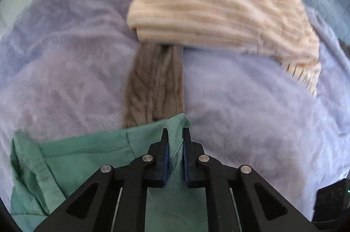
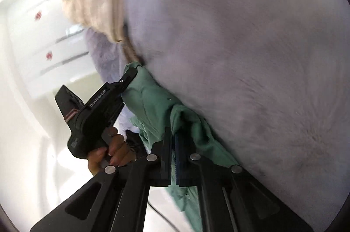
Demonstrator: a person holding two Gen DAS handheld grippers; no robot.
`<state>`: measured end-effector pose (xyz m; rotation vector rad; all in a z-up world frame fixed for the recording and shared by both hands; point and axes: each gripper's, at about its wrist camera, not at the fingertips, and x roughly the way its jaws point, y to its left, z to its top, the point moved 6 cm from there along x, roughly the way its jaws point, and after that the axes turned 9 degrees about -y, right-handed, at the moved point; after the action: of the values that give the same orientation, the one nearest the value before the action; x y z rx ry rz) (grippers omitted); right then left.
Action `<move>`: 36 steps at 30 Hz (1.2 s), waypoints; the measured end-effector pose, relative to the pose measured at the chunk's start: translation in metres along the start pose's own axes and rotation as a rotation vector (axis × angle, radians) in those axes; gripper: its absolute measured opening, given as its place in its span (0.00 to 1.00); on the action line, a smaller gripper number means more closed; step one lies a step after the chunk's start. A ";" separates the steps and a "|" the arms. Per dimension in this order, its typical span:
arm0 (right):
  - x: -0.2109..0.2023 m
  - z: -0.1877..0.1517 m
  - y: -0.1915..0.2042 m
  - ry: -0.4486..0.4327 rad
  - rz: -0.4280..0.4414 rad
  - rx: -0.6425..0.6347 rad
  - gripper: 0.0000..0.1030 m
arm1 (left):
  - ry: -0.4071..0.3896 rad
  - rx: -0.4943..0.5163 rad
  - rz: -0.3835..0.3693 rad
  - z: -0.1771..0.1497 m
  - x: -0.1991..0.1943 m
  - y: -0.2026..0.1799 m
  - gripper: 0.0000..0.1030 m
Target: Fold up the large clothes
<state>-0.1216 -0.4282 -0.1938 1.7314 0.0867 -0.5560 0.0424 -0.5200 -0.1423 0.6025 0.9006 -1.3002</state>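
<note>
A green garment (image 1: 76,151) lies at the near edge of a fuzzy lavender blanket (image 1: 65,57). My left gripper (image 1: 175,135) is shut on a folded edge of it, with green cloth pinched between the blue pads. In the right wrist view the same green garment (image 2: 153,100) hangs along the blanket's edge (image 2: 240,57). My right gripper (image 2: 174,135) is shut on a bunched part of it. The left gripper (image 2: 129,76), held by a hand (image 2: 109,151), grips the garment's far corner there.
A cream striped knit (image 1: 207,9) lies farther back on the blanket, over a grey-brown knitted piece (image 1: 155,83) that reaches toward the green cloth. White drawers (image 2: 43,35) stand beside the bed. A black device (image 1: 332,199) sits at the lower right.
</note>
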 end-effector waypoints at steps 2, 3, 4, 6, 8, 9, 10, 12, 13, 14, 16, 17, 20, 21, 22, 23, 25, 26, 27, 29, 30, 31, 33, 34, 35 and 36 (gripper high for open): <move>-0.012 0.006 0.013 -0.050 -0.043 -0.107 0.02 | 0.001 -0.004 0.003 0.005 0.002 -0.002 0.11; -0.014 0.009 0.013 -0.071 -0.074 -0.132 0.02 | 0.006 -0.001 0.013 0.005 0.007 -0.005 0.11; -0.014 0.011 0.009 -0.078 -0.102 -0.135 0.02 | 0.014 -0.001 0.033 0.002 0.014 -0.008 0.11; -0.013 0.009 -0.003 -0.078 -0.149 -0.139 0.02 | 0.022 -0.013 0.077 -0.004 0.024 -0.011 0.12; -0.011 0.011 -0.015 -0.080 -0.184 -0.136 0.02 | 0.019 -0.046 0.088 -0.009 0.027 -0.013 0.14; -0.011 0.012 -0.020 -0.077 -0.187 -0.119 0.02 | 0.016 -0.061 0.085 -0.011 0.025 -0.011 0.18; -0.012 0.012 -0.022 -0.076 -0.182 -0.107 0.02 | 0.009 -0.077 0.084 -0.010 0.019 -0.008 0.35; -0.015 0.012 -0.024 -0.072 -0.177 -0.104 0.02 | -0.028 -0.086 0.109 -0.005 0.003 0.003 0.75; -0.016 0.012 -0.025 -0.069 -0.176 -0.103 0.02 | -0.074 -0.082 0.114 -0.002 -0.015 0.011 0.79; -0.017 0.012 -0.025 -0.060 -0.172 -0.100 0.02 | -0.081 -0.078 0.104 -0.001 -0.024 0.016 0.79; -0.019 0.013 -0.025 -0.052 -0.176 -0.099 0.06 | -0.071 -0.076 0.078 -0.006 -0.048 0.035 0.79; -0.020 0.013 -0.020 -0.040 -0.187 -0.107 0.07 | -0.076 -0.077 0.086 -0.010 -0.059 0.046 0.79; -0.039 0.011 -0.014 -0.019 -0.211 -0.172 0.09 | -0.070 -0.117 0.132 -0.036 -0.097 0.100 0.79; -0.042 0.009 -0.009 -0.013 -0.226 -0.211 0.15 | -0.058 -0.154 0.148 -0.051 -0.106 0.122 0.79; -0.043 0.007 -0.005 -0.008 -0.237 -0.238 0.31 | -0.041 -0.201 0.174 -0.069 -0.114 0.146 0.79; -0.048 0.005 0.000 -0.004 -0.253 -0.277 0.41 | -0.027 -0.239 0.203 -0.087 -0.121 0.165 0.79; -0.052 0.000 0.005 0.003 -0.271 -0.337 0.52 | 0.009 -0.322 0.257 -0.126 -0.132 0.202 0.79; -0.054 -0.004 0.007 0.018 -0.285 -0.374 0.52 | 0.026 -0.367 0.272 -0.143 -0.135 0.215 0.79; -0.054 -0.008 0.009 0.033 -0.304 -0.410 0.52 | 0.039 -0.415 0.277 -0.161 -0.138 0.227 0.79; -0.054 -0.016 0.011 0.051 -0.328 -0.452 0.52 | 0.058 -0.495 0.266 -0.190 -0.137 0.241 0.79; -0.053 -0.021 0.012 0.064 -0.340 -0.469 0.52 | 0.066 -0.515 0.254 -0.199 -0.136 0.247 0.79; -0.051 -0.024 0.012 0.072 -0.348 -0.478 0.52 | 0.070 -0.533 0.238 -0.207 -0.134 0.249 0.79; -0.048 -0.031 0.012 0.085 -0.358 -0.492 0.52 | 0.056 -0.546 0.199 -0.215 -0.132 0.247 0.79; -0.046 -0.034 0.014 0.086 -0.365 -0.503 0.52 | 0.050 -0.545 0.177 -0.216 -0.131 0.241 0.75; -0.046 -0.036 0.015 0.086 -0.369 -0.512 0.52 | 0.047 -0.539 0.158 -0.216 -0.130 0.233 0.55; -0.045 -0.038 0.017 0.087 -0.370 -0.519 0.52 | 0.056 -0.529 0.152 -0.217 -0.127 0.230 0.49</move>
<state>-0.1429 -0.3854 -0.1549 1.2327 0.5725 -0.6582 0.2159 -0.2292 -0.1771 0.2837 1.1672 -0.8605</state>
